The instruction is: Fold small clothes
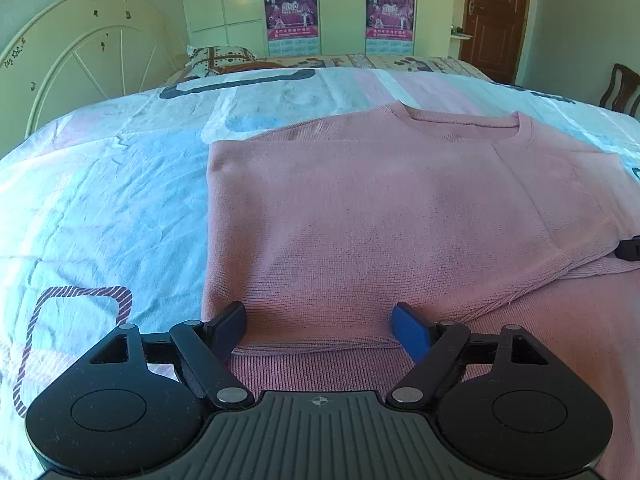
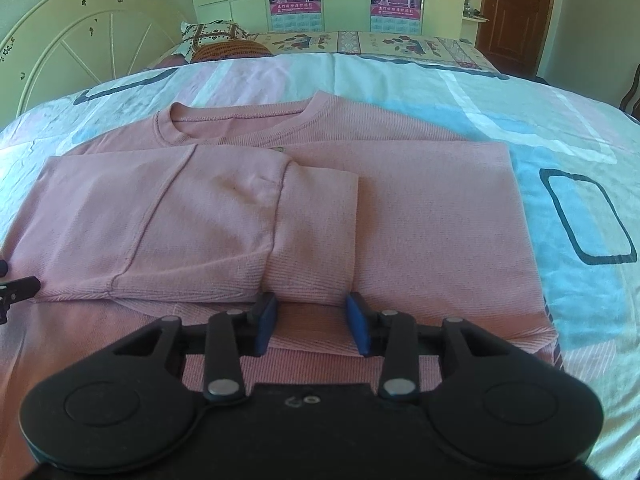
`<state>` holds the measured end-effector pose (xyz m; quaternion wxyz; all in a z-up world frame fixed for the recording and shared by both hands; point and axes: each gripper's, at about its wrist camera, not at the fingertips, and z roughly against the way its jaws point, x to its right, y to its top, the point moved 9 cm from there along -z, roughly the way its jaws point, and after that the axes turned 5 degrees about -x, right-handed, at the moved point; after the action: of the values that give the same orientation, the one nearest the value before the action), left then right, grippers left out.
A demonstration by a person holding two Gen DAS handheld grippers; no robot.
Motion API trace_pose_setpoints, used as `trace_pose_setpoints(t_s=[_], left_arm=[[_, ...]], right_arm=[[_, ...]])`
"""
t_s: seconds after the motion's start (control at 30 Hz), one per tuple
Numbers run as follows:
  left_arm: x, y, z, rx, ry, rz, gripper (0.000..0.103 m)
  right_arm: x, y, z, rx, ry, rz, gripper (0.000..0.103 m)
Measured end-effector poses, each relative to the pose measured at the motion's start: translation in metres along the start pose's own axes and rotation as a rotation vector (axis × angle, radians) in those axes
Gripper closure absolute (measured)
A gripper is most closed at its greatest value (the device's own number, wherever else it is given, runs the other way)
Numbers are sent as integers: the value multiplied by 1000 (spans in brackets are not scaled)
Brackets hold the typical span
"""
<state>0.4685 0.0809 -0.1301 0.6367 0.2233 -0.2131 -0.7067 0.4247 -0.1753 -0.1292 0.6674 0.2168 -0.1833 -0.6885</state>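
A pink knit sweater (image 1: 380,208) lies flat on the bed, collar far from me, both sides and sleeves folded inward over its body; it also shows in the right wrist view (image 2: 432,216). My left gripper (image 1: 320,328) is open, its jaws wide apart at the sweater's near hem on the left side. My right gripper (image 2: 312,320) is open, jaws straddling the cuff end of a folded sleeve (image 2: 316,236) near the hem. The right gripper's tip (image 1: 630,249) shows at the left view's right edge. The left gripper's tip (image 2: 18,288) shows at the right view's left edge.
The bed has a pale blue, white and pink patterned sheet (image 1: 100,208). A cream headboard (image 1: 80,52) stands at the far left with a pillow (image 1: 220,58). Wardrobes with posters (image 1: 292,12), a brown door (image 1: 496,16) and a chair (image 1: 620,88) line the room's far side.
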Motion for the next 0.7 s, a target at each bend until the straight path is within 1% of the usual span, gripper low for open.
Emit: trace_pose_setpoints(t_s=[0.07,0.1,0.13,0.17,0.2,0.23,0.27,0.3,0.33,0.37,0.43,0.47,0.5,0.53,0.6,0.67,0.7], left_arm=[[-2,0,4,-11,-9,16,23],[-3,1,8,0,-13,28,23],[-8,0,16,27,-7,58,23],[-15,-3,23,46,-6,131,23],[-21,-8,29,59,-30,203,23],[-25,-15,33,55,-38,251,23],[-29,-24,37,59,-22,278,23],[-30,-32,41,65,-7,279,23],[-32,-42,42,41,12,271,23],[-33,-49,43,15,26,263,23],[-39,-57,55,42,36,238,23],[-45,-61,60,39,50,244,23],[-49,-65,64,31,47,249,23],[-52,-68,69,41,49,252,23],[-53,-72,79,50,59,240,23],[-49,-76,89,60,47,241,23],[-45,-78,95,69,40,238,23]], right_arm=[[3,3,8,15,13,-45,64],[5,5,15,36,31,-83,58],[7,7,22,52,51,-121,49],[9,8,29,78,70,-153,45],[11,8,36,106,73,-176,37],[14,5,42,118,77,-200,39],[17,2,48,126,82,-220,40],[20,-1,54,135,83,-242,44],[25,-4,62,148,83,-255,47],[30,-5,71,161,71,-259,48],[45,-3,91,191,39,-252,48],[52,-1,102,212,35,-238,48],[58,0,111,224,25,-228,48],[64,-2,117,222,16,-223,48],[72,-8,127,226,27,-220,48],[75,-20,132,218,32,-217,48],[74,-26,135,220,47,-213,51]])
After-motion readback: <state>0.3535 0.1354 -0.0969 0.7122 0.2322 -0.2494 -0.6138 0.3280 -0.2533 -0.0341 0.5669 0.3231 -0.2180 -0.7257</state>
